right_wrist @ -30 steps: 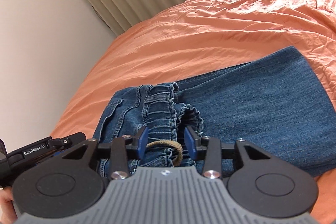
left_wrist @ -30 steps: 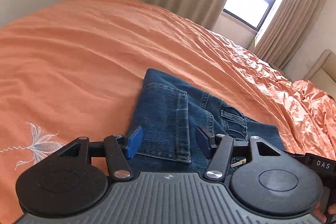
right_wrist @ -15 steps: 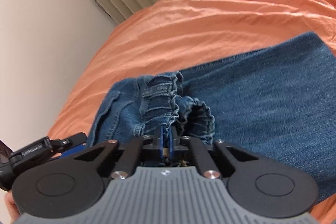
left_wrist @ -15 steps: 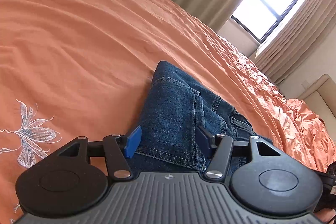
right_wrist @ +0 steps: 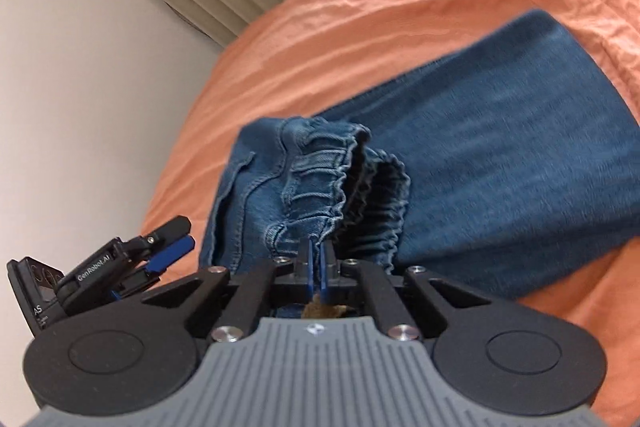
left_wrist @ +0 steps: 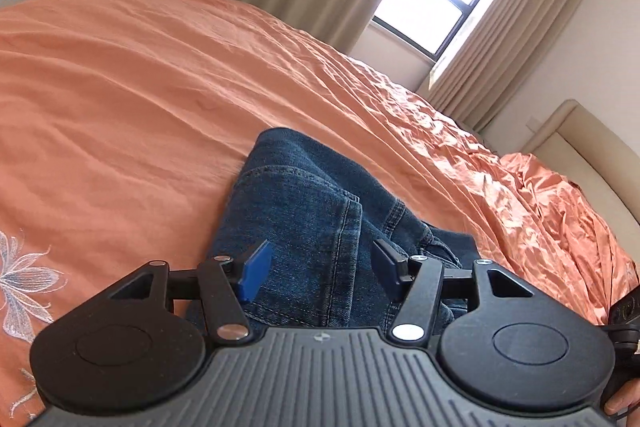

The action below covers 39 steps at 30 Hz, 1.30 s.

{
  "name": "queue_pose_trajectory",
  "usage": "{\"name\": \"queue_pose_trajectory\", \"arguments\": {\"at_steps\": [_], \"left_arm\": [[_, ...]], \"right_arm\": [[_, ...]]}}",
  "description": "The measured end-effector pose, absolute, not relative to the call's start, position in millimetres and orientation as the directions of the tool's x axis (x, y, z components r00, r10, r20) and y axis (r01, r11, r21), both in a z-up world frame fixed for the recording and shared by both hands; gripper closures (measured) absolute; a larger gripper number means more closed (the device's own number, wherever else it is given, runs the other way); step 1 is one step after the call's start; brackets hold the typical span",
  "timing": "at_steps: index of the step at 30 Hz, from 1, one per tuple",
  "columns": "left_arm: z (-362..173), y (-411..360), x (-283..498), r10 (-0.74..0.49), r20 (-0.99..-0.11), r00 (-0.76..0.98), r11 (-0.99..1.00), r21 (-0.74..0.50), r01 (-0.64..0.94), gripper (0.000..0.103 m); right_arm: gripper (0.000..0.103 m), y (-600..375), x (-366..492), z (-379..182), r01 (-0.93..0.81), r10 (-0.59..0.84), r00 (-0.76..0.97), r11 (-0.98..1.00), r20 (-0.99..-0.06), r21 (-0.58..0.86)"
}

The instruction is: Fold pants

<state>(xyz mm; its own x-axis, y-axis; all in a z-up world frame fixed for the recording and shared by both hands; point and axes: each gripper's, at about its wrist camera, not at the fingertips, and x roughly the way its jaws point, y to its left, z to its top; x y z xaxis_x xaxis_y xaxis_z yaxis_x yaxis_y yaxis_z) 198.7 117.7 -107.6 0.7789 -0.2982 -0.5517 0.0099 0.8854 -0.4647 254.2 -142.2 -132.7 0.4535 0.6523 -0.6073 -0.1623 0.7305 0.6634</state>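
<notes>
The right hand-held gripper point(right_wrist: 316, 259) has its jaws pinched together on the gathered waistband point(right_wrist: 320, 183) of the jeans point(right_wrist: 500, 163), likely to lift that end for a fold, while the left hand-held gripper point(left_wrist: 320, 267) stands wide over the pocket side, unclamped, the pants lying on the orange bed point(left_wrist: 120, 87) beyond.

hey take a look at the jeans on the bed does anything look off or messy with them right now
Nothing damaged. The jeans lie on the orange bedspread, but the gathered waistband is bunched and standing up where the right gripper pinches it. The left gripper sits open over the denim, gripping nothing.
</notes>
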Motion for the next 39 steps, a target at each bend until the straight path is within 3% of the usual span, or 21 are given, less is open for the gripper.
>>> {"name": "queue_pose_trajectory", "arguments": {"at_steps": [6,7,11,13,14,15,16,17,23,28,31,33,39], "left_arm": [[-120.7,104.1,207.0,-0.324,-0.627,0.708,0.913,-0.404,0.06,0.042],[-124.4,102.6,209.6,-0.317,-0.664,0.677,0.923,-0.38,0.06,0.048],[-134.4,98.3,210.0,-0.276,-0.725,0.631,0.948,-0.312,0.056,0.049],[-133.9,95.9,208.6,-0.258,-0.726,0.637,0.956,-0.287,0.06,0.049],[-133.4,96.2,208.2,-0.258,-0.725,0.639,0.956,-0.288,0.059,0.048],[-133.4,98.2,207.9,-0.263,-0.721,0.641,0.953,-0.296,0.058,0.049],[-132.9,100.2,208.4,-0.268,-0.719,0.641,0.951,-0.305,0.055,0.049],[-132.1,101.1,208.8,-0.272,-0.716,0.643,0.948,-0.315,0.05,0.048],[-120.1,110.4,209.0,-0.307,-0.637,0.707,0.917,-0.398,0.04,0.049],[-119.4,123.9,216.2,-0.29,-0.588,0.755,0.892,-0.453,-0.011,0.049],[-121.6,132.9,218.3,-0.276,-0.568,0.775,0.869,-0.492,-0.051,0.049],[-120.8,138.6,218.8,-0.259,-0.555,0.79,0.857,-0.51,-0.077,0.049],[-112.8,150.6,212.6,-0.242,-0.508,0.827,0.828,-0.552,-0.097,0.049]], "right_arm": [[0.103,-126.0,263.3,-162.3,-0.124,0.583,0.375,0.802,-0.721,0.584],[0.103,-124.2,264.3,-164.6,-0.124,0.576,0.37,0.808,-0.729,0.576],[0.102,-116.8,266.6,-154.7,-0.17,0.575,0.384,0.813,-0.722,0.557],[0.095,-118.8,267.4,-144.4,-0.188,0.59,0.412,0.801,-0.694,0.569],[0.085,-121.2,268.9,-140.4,-0.191,0.599,0.428,0.792,-0.677,0.58],[0.062,-124.0,270.7,-137.8,-0.194,0.611,0.447,0.779,-0.653,0.596],[0.053,-127.2,272.9,-136.9,-0.193,0.624,0.465,0.764,-0.628,0.615],[0.051,-128.5,277.2,-136.8,-0.192,0.632,0.476,0.753,-0.611,0.629],[0.054,-128.4,321.0,-160.0,-0.114,0.685,0.474,0.671,-0.554,0.732],[0.068,-128.8,330.3,-180.8,-0.069,0.74,0.445,0.589,-0.504,0.805],[0.083,-127.5,331.9,-185.1,-0.072,0.747,0.459,0.571,-0.481,0.818],[0.09,-126.6,327.7,-179.3,-0.101,0.75,0.473,0.567,-0.462,0.817],[0.092,-113.1,307.1,-114.2,-0.245,0.734,0.516,0.62,-0.441,0.745]]}}
